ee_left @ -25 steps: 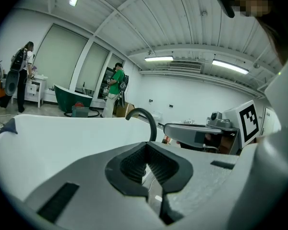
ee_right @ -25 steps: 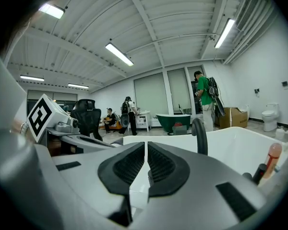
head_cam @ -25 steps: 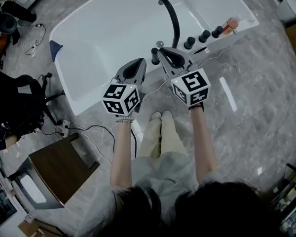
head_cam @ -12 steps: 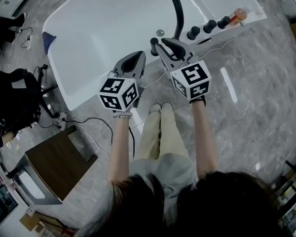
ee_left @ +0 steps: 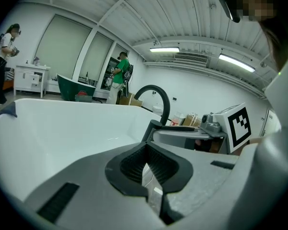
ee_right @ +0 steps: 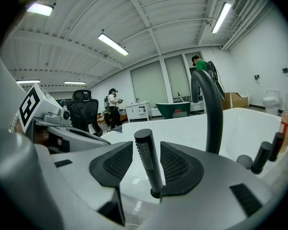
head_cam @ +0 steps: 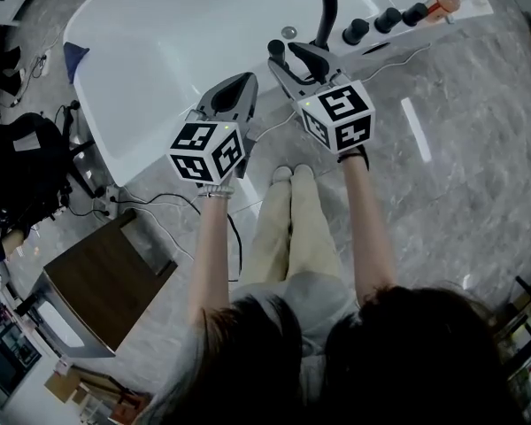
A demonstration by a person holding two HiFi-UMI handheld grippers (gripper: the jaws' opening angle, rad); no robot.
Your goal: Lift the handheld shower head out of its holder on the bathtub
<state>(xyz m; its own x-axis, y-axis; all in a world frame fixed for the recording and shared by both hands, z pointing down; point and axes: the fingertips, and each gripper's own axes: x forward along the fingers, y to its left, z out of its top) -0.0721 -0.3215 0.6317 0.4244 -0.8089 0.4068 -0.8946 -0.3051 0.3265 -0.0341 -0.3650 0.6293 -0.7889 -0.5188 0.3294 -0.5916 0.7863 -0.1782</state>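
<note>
Down at the far left of the head view a black office chair stands on the grey marbled floor. A dark wooden table is nearer the person, and cables trail between it and the tub. The white bathtub fills the upper part of the view, with a blue cloth lying at its left end.

The left gripper is held over the tub's near rim. Its jaws are closed, the tips meeting, and nothing is between them.

Just to its right, the right gripper points at the same rim. Its jaws have just been opening and now stand wide apart. The black handheld shower head rises between them, with a gap on either side, so neither pad presses on it. It stands upright and slightly tilted, its stem seated in the holder on the tub's near rim, not yet lifted out.

Right of that, a curved black spout arches over the basin. Three black knobs then follow in a row along the rim. A pinkish bottle sits at the far right end of the row.
</note>
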